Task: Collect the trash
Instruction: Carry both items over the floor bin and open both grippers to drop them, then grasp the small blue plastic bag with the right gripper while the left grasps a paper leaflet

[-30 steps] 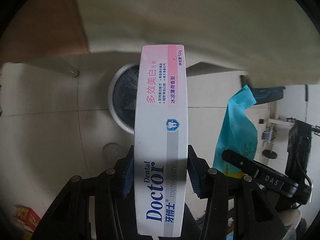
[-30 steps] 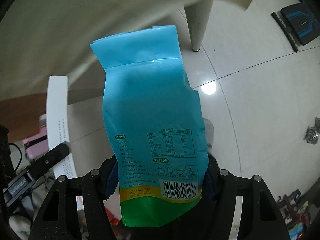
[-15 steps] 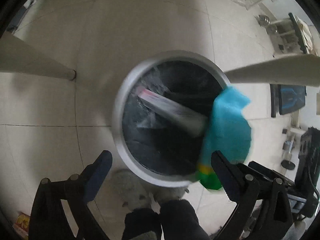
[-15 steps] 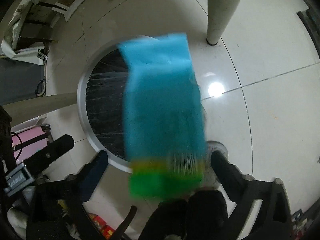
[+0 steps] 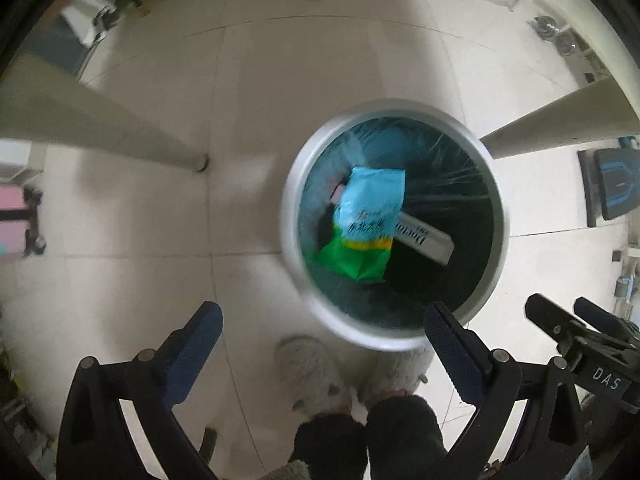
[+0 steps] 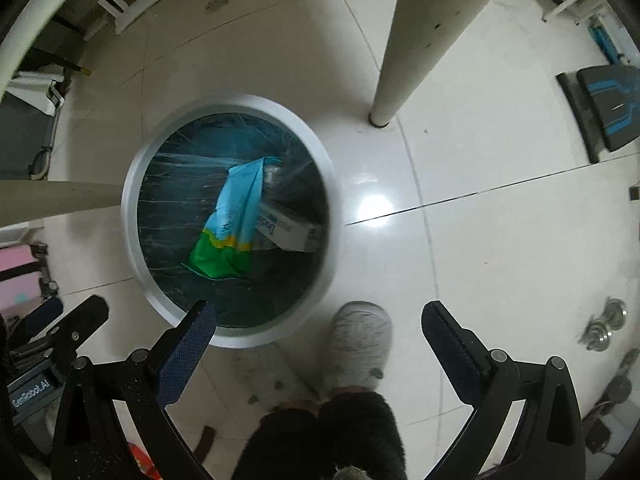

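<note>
A round white-rimmed bin (image 5: 500, 216) with a dark liner stands on the tiled floor below both grippers. Inside it lie a blue and green snack bag (image 5: 372, 208) and, partly under the bag, a white toothpaste box (image 5: 428, 236). The right wrist view shows the same bin (image 6: 130, 216), bag (image 6: 236, 208) and box (image 6: 288, 228). My left gripper (image 5: 320, 312) points straight down near the bin's front rim; its jaws are opening and nothing is between them. My right gripper (image 6: 318, 308) hangs open and empty just right of the bin.
Cream table legs (image 5: 120, 136) (image 6: 420, 40) stand close to the bin on both sides. The person's grey slippers (image 5: 308, 372) (image 6: 360, 340) are on the floor in front of the bin. A black and blue mat (image 6: 608, 108) lies at the right, a pink case (image 6: 20, 276) at the left.
The left gripper let go of the toothpaste box and the right gripper let go of the blue bag. Both fell into the bin. Both grippers opened wide and sank lower.
</note>
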Tool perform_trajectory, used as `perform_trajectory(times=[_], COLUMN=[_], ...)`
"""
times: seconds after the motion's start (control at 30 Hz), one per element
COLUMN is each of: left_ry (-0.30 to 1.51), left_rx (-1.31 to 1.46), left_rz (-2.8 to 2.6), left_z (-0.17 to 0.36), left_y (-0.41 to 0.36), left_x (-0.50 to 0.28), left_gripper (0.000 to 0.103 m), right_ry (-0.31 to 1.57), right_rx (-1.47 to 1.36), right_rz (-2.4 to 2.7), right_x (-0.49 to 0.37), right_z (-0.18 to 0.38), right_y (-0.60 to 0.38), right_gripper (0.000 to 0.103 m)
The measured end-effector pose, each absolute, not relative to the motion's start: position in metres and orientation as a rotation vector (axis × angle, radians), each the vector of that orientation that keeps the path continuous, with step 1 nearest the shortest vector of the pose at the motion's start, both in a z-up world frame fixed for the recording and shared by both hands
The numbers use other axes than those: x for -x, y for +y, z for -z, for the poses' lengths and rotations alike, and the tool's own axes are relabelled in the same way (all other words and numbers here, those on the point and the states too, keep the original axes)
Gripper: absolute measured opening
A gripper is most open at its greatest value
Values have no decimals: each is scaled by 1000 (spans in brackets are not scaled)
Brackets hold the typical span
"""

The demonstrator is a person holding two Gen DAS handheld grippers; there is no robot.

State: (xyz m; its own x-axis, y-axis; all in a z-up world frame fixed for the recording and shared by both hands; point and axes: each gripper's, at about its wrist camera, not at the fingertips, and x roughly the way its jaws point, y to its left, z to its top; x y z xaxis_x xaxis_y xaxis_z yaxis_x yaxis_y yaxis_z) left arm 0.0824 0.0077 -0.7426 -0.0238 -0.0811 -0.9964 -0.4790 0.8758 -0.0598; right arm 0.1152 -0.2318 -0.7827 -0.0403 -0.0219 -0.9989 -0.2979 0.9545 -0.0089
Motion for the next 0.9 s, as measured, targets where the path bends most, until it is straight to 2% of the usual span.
perform_trajectory(times=[0.23,0.5,0.67,0.9], left_ry=[1561,1557,1552,1519], left_rx=[453,457,457,452], left_rz=[-376,-379,-374,-369], left_z=[698,626,573,470], left_y=[1,-7,-12,-11], left_x=[-60,-35,-21,-1], left_gripper=[103,103,103,103], right_ry=[1572,1525,1509,1497], right_rx=[295,342,345,303], right_rz=[-219,-249,-256,-282], right_x=[-109,-90,-73,-48], right_z=[737,657,596,485], right_y=[-230,-227,-225,-219], right_gripper=[103,103,103,103])
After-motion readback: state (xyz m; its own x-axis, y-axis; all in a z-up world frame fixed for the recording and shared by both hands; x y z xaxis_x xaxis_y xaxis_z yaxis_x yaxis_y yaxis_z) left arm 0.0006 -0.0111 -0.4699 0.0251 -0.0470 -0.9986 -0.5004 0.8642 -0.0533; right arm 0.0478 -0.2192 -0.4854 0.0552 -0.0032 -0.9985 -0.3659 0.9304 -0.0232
